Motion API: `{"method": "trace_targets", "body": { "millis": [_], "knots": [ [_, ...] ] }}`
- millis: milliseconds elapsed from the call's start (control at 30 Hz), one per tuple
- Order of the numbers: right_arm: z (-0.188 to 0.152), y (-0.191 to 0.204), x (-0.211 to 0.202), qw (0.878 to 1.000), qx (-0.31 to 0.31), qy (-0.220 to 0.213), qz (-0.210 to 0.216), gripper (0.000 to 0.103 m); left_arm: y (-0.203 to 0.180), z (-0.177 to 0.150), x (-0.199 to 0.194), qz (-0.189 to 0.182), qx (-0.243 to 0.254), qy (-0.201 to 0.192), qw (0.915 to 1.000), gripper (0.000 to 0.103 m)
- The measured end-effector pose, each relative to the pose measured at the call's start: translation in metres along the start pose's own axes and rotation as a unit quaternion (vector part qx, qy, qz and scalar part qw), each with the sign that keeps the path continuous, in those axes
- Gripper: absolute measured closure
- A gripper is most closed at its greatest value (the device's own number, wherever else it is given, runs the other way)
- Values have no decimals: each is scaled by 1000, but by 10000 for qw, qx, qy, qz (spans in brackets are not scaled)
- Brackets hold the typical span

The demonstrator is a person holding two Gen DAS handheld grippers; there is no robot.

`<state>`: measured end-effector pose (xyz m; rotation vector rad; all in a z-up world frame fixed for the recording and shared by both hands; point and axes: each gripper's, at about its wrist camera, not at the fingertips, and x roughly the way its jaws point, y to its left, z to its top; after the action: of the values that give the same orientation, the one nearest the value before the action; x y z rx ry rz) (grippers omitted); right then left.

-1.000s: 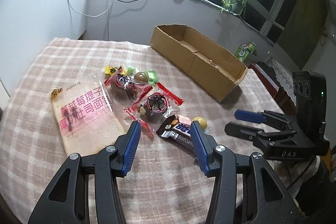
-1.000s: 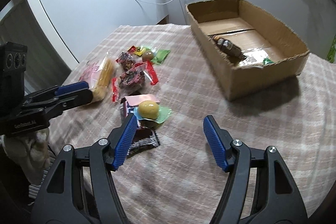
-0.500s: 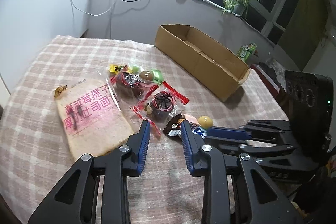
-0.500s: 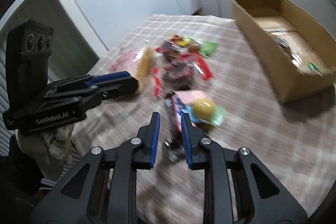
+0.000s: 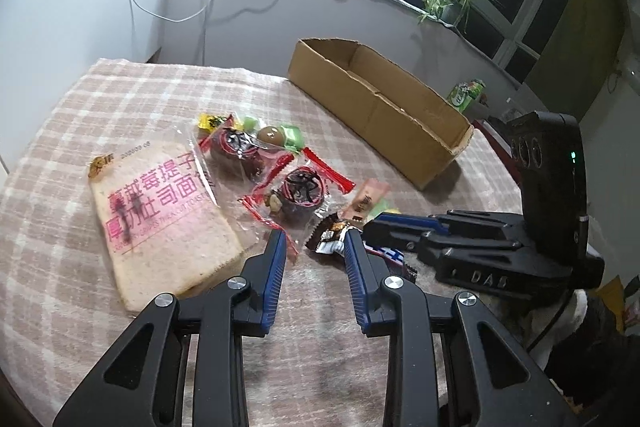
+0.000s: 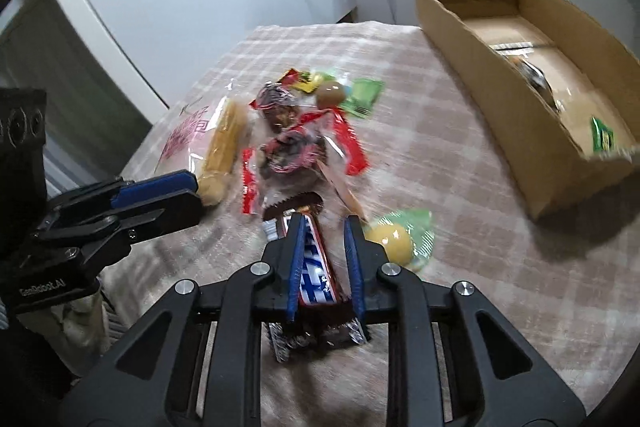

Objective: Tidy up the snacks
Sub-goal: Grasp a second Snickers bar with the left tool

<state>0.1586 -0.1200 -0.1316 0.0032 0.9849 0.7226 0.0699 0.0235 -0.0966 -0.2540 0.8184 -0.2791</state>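
Since earlier, our right gripper (image 6: 323, 223) shifts over chocolate bar (image 6: 314, 267) on tablecloth (image 6: 480, 247), jaws narrowed, clamping it. Our left gripper (image 5: 314, 237) jaws narrowed too, slightly apart, holding nothing.

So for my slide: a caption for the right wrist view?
Right tongs straddle a chocolate bar beside a cardboard box.

Home room: checked tablecloth (image 5: 72, 131), windowsill plant (image 5: 444, 1).
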Motion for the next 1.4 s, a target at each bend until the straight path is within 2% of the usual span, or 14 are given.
{"method": "trace_targets", "body": {
  "millis": [133, 233, 400, 500, 567, 633, 700, 833, 900, 1000, 1167, 1400],
  "knots": [
    [-3, -14, -7, 9995, 139, 1, -289, 82, -4, -2, 3, -59, 30, 65, 10000, 75],
    [-8, -22, -9, 9991, 249, 67, -322, 82, -8, -3, 8, -120, 37, 177, 9998, 75],
    [-14, -22, -20, 9977, 131, -7, -662, 82, -12, -7, 16, -174, -44, 327, 9993, 72],
    [-20, -13, -30, 9990, -6, -83, -448, 82, -11, -6, 18, -186, -120, 372, 9991, 67],
    [-25, -3, -33, 9992, -168, -67, -366, 72, -9, -4, 19, -216, -181, 402, 9988, 67],
    [-31, 10, -35, 9981, -371, -109, -484, 39, -9, -2, 21, -288, -231, 444, 9983, 67],
    [-36, 20, -35, 9972, -540, -178, -491, 31, -9, 1, 25, -352, -284, 486, 9978, 59],
    [-41, 33, -26, 9950, -759, -139, -628, 31, -13, 5, 33, -477, -355, 632, 9962, 54],
    [-43, 34, -22, 9942, -781, -98, -735, 31, -17, 6, 39, -452, -334, 726, 9958, 48],
    [-43, 30, -18, 9942, -716, -55, -805, 31, -22, 9, 47, -409, -301, 797, 9955, 45],
    [-44, 21, -20, 9932, -608, -39, -994, 31, -30, 14, 63, -173, -167, 888, 9958, 44],
    [-46, 2, -31, 9914, -441, -60, -1228, 37, -35, 12, 64, -46, 168, 830, 9964, 44]
  ]
}}
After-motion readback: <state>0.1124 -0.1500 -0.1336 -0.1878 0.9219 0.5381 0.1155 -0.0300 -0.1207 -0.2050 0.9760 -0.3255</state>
